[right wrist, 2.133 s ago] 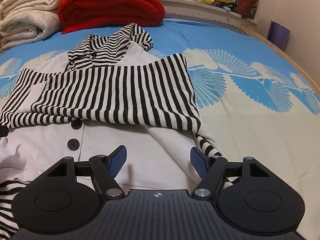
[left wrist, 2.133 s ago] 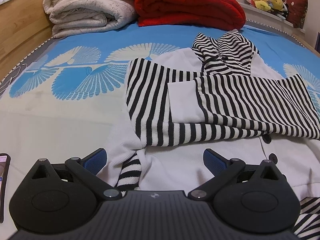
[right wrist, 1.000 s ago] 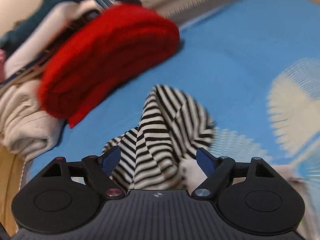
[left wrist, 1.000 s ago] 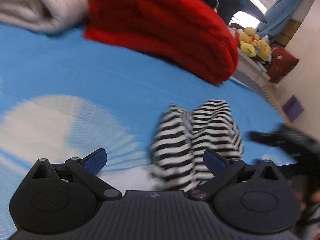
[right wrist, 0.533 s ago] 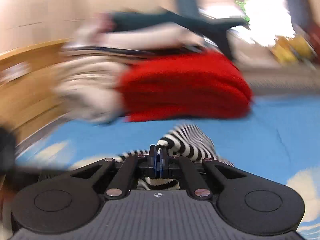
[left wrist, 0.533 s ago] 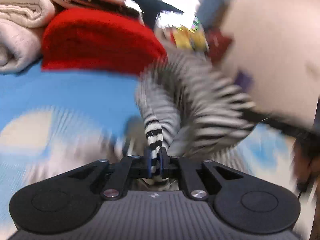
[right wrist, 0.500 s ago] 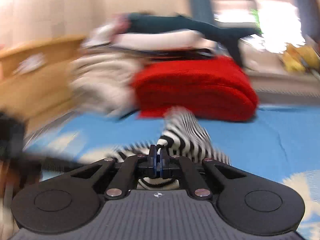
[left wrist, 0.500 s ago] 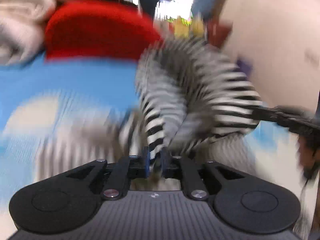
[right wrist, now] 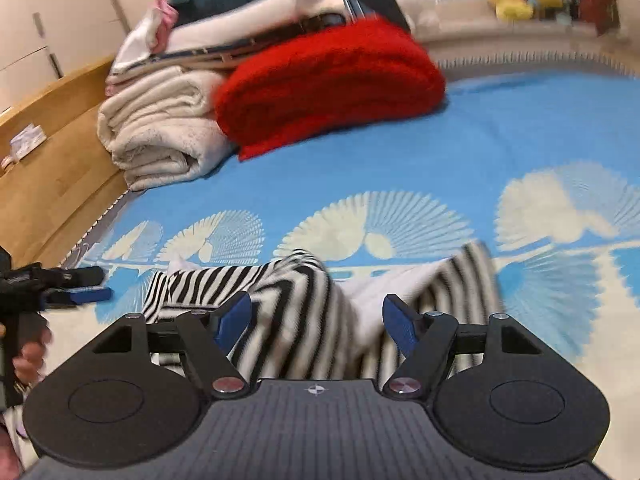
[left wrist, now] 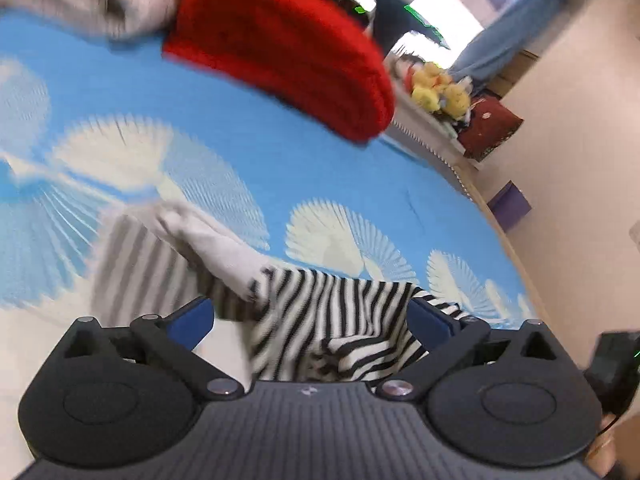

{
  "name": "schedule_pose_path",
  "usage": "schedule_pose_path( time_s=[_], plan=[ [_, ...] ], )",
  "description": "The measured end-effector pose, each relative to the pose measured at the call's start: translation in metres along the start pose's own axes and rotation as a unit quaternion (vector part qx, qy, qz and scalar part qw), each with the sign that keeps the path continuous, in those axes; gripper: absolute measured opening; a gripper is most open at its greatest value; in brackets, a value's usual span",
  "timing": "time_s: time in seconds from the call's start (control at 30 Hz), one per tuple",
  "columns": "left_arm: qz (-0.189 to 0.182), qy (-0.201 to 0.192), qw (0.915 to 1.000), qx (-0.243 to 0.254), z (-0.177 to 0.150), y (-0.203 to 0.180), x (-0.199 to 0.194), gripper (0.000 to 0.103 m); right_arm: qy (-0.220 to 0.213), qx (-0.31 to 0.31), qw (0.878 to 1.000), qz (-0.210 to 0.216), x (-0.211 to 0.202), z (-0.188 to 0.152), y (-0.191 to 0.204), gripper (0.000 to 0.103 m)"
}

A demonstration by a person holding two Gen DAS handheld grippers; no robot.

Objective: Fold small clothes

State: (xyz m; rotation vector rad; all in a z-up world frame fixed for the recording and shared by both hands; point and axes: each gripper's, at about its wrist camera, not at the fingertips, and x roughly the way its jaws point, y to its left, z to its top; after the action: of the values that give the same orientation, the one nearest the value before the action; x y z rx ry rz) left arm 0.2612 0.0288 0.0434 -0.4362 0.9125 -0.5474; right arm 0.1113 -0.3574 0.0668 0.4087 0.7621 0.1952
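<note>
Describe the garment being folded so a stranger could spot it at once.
Start at the bed with the blue fan-patterned cover; a red blanket and cream blankets are stacked at its far end. Nearer, between the open right gripper's fingers, lies the striped garment. It alone has black-and-white stripes with plain white panels.

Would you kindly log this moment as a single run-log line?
left tool: open | right tool: open | black-and-white striped knit garment: lying between both tools' fingers, ungripped | blue patterned bedspread: beneath
</note>
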Motion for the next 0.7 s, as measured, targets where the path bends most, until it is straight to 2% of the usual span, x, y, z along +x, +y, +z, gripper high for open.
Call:
schedule_pose_path(
  time_s=[0.03, 0.07, 0.1, 0.13, 0.17, 0.2, 0.27, 0.33, 0.4, 0.47, 0.53, 0.57, 0.63, 0.7],
  plan=[
    [-0.005, 0.027, 0.9994, -0.021, -0.002, 0.002, 0.014, 0.102, 0.022, 0.011, 1.000, -0.003, 0.016, 0.002, 0.003, 0.076],
    [-0.009, 0.053, 0.9976, -0.043, 0.002, 0.006, 0.031, 0.102, 0.031, 0.023, 0.999, -0.013, 0.026, 0.003, 0.005, 0.066],
    [-0.011, 0.068, 0.9958, -0.060, 0.004, 0.009, 0.045, 0.102, 0.034, 0.010, 0.999, -0.008, 0.033, 0.004, 0.010, 0.011],
    [-0.011, 0.075, 0.9947, -0.070, 0.007, 0.011, 0.055, 0.101, 0.029, -0.013, 0.999, -0.022, 0.034, 0.009, 0.017, 0.003],
    [-0.010, 0.073, 0.9941, -0.079, 0.009, 0.011, 0.062, 0.100, -0.006, -0.036, 0.998, -0.046, 0.031, 0.020, 0.026, 0.003],
    [-0.013, 0.066, 0.9942, -0.084, 0.010, 0.010, 0.064, 0.100, -0.047, -0.053, 0.996, -0.053, 0.023, 0.037, 0.033, 0.003],
    [-0.032, 0.052, 0.9935, -0.096, 0.012, 0.010, 0.061, 0.100, -0.109, -0.059, 0.991, -0.044, 0.001, 0.075, 0.047, 0.003],
    [-0.047, 0.039, 0.9922, -0.109, 0.015, 0.015, 0.054, 0.101, -0.159, -0.096, 0.983, -0.002, -0.028, 0.099, 0.072, 0.003],
    [-0.045, 0.024, 0.9917, -0.118, 0.017, 0.023, 0.043, 0.102, -0.163, -0.161, 0.972, 0.053, -0.055, 0.095, 0.107, 0.003],
    [-0.032, 0.011, 0.9910, -0.130, 0.014, 0.038, 0.031, 0.102, -0.128, -0.218, 0.962, 0.102, -0.069, 0.064, 0.133, 0.003],
    [-0.011, 0.007, 0.9887, -0.149, 0.007, 0.058, 0.020, 0.102, -0.059, -0.276, 0.948, 0.148, -0.069, 0.010, 0.150, 0.007],
    [0.001, 0.008, 0.9871, -0.160, 0.004, 0.067, 0.016, 0.102, -0.011, -0.294, 0.942, 0.163, -0.061, -0.022, 0.154, 0.012],
    [0.013, 0.010, 0.9847, -0.173, -0.002, 0.080, 0.012, 0.102, 0.106, -0.299, 0.933, 0.170, -0.032, -0.083, 0.155, 0.056],
    [0.014, 0.005, 0.9849, -0.172, -0.006, 0.082, 0.003, 0.102, 0.174, -0.288, 0.932, 0.138, -0.016, -0.124, 0.147, 0.055]
  ],
)
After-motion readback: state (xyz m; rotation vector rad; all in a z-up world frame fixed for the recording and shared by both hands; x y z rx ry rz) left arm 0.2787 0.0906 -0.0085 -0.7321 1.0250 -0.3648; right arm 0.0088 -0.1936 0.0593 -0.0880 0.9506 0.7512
